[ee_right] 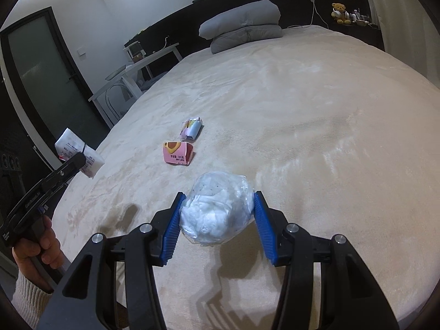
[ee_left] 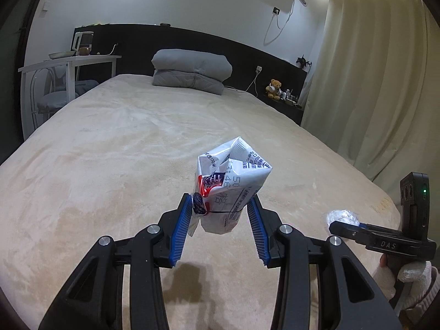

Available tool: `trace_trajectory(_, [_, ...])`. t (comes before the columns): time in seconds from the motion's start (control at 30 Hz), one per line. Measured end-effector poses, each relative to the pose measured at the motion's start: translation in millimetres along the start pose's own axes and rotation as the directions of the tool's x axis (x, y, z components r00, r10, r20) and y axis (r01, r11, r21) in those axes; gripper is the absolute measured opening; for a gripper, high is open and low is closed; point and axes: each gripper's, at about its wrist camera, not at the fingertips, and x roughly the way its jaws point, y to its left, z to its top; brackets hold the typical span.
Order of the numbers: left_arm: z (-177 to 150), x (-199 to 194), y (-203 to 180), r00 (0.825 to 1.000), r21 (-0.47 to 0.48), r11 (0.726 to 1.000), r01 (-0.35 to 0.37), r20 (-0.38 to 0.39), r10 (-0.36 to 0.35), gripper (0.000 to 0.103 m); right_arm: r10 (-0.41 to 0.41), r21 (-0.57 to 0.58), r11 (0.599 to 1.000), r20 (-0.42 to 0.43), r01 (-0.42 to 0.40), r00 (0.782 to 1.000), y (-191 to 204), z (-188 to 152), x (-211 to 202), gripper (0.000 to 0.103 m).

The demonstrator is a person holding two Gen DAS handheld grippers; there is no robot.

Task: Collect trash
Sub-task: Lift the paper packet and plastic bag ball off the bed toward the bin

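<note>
Crumpled white printed wrapper (ee_left: 231,187) between left gripper (ee_left: 220,211) jaws, above bed (ee_left: 110,143)

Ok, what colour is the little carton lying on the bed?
Pink, with a yellow-brown picture on its face: the carton shows best in the right wrist view, on the beige bed.
</note>
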Motion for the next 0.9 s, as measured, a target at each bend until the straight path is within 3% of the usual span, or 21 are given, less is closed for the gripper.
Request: trace_trajectory(0.9, [-82, -109, -43, 0.997, -0.015, 0.998, 0.066, 0.041, -0.065, 0.040, 0.019, -0.044, 0.999, 0.052, -0.017, 0.998, 43, -96, -76, 0.050])
